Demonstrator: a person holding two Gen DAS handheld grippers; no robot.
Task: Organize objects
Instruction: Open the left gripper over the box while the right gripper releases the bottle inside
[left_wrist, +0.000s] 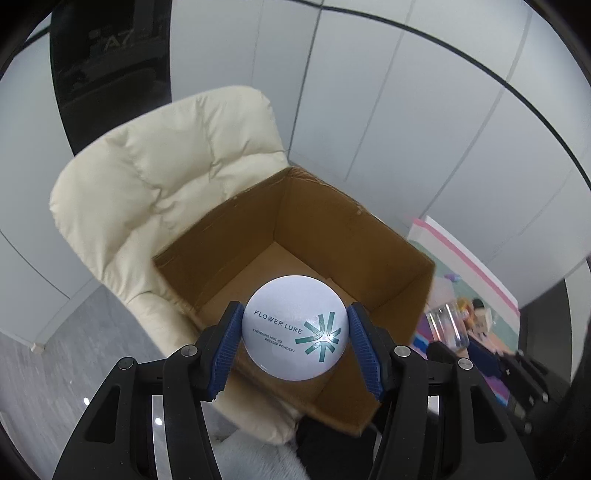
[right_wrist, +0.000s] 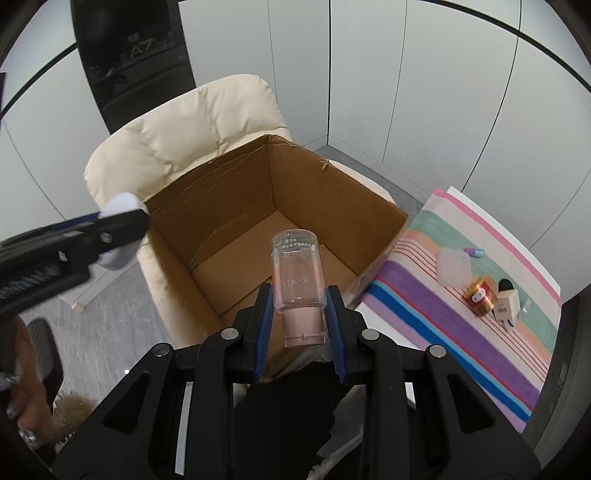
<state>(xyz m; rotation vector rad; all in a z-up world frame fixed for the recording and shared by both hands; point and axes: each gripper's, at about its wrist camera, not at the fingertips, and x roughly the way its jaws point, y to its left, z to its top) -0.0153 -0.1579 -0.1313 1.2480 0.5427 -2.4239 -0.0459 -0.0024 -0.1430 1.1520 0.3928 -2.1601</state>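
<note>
2 items held over the box (right_wrist: 280, 206)
Left gripper (left_wrist: 294, 328) jaws pinch a compact (left_wrist: 295, 326), right gripper (right_wrist: 298, 314) jaws a bottle (right_wrist: 298, 291); released from here, either could crack or bounce out

A cream quilted armchair (right_wrist: 184, 140) stands against pale grey wall panels (right_wrist: 424, 85) divided by thin dark seams, under even, soft light. Behind the chair, to its left, a tall black glossy panel (right_wrist: 133, 51) carries pale lettering, and grey floor (right_wrist: 110, 332) spreads in front of and to the left of the chair. To the chair's right lies a surface draped in a striped cloth (right_wrist: 461, 332) of pink, green, purple and blue.
</note>
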